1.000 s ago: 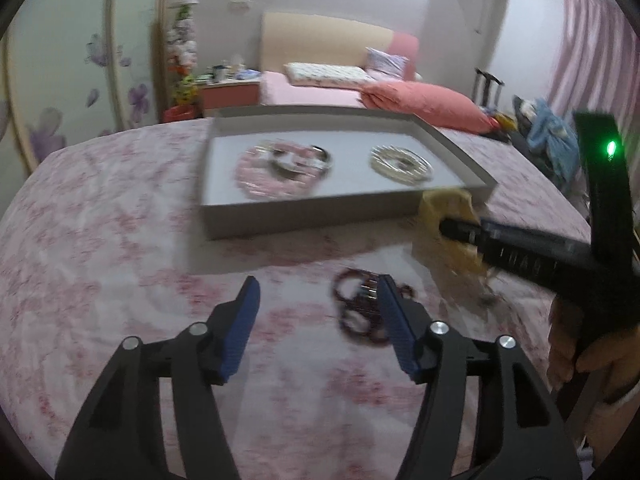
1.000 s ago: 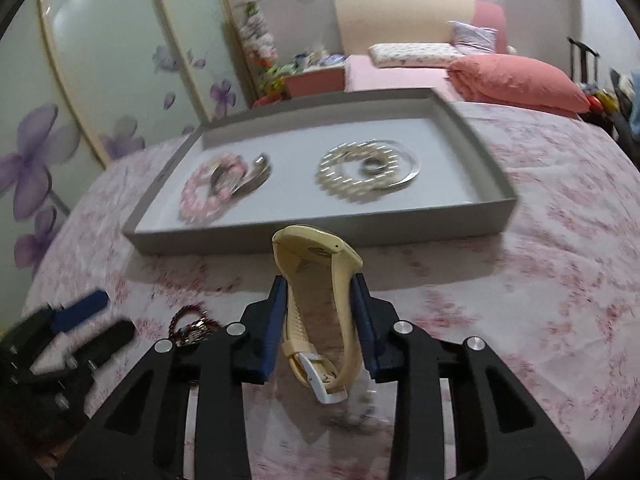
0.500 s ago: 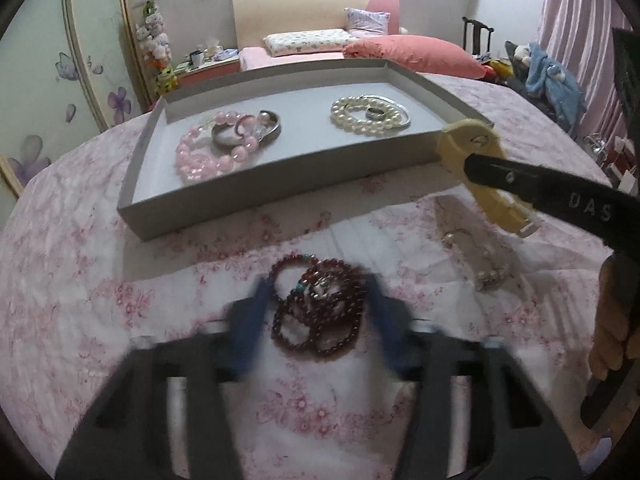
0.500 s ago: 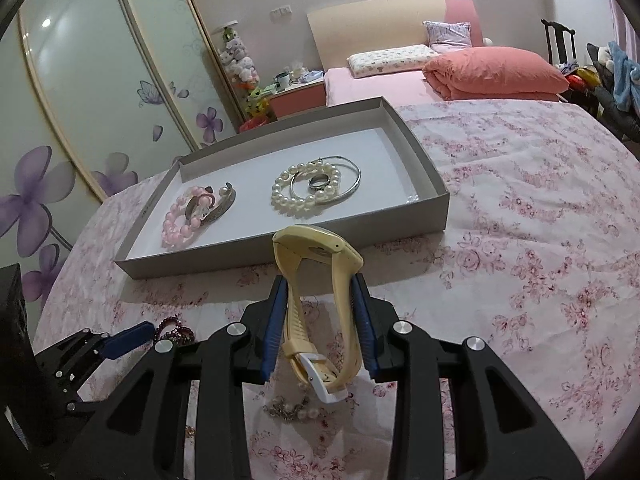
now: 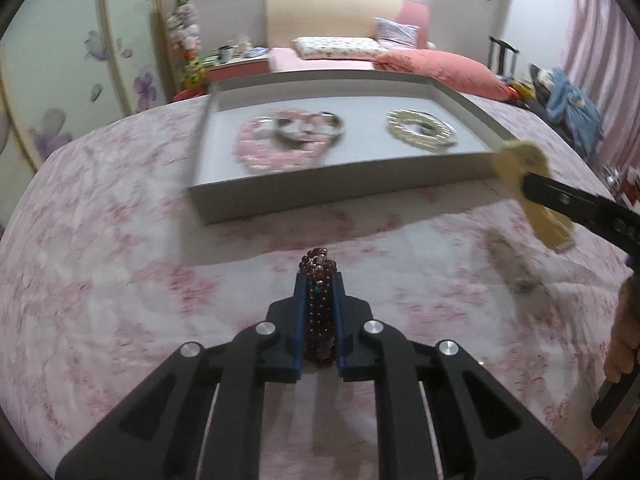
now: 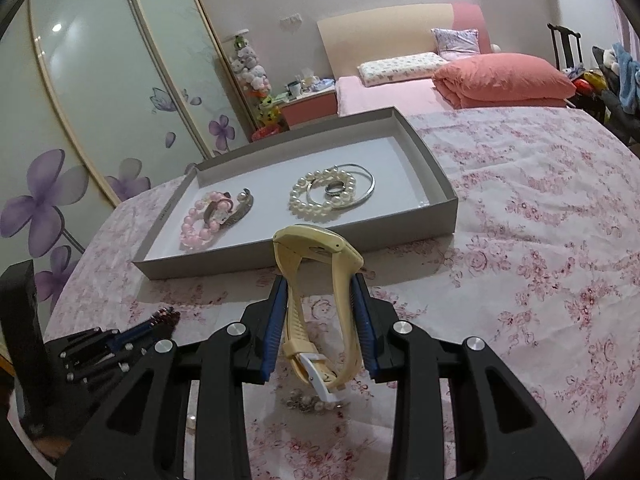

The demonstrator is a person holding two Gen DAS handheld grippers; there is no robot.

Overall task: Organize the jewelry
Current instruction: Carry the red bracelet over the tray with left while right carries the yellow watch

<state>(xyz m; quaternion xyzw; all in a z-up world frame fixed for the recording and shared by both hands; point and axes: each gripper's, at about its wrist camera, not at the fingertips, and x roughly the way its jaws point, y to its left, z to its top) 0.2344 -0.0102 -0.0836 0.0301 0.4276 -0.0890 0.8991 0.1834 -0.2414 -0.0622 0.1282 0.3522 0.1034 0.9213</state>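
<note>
On the near cloth, left gripper has just closed on the dark beads, right gripper grips the watch; both ready for tray.

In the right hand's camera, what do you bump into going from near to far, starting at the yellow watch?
Yellow watch in the right gripper → grey tray → pearl bracelet → bedside table → headboard.
</note>
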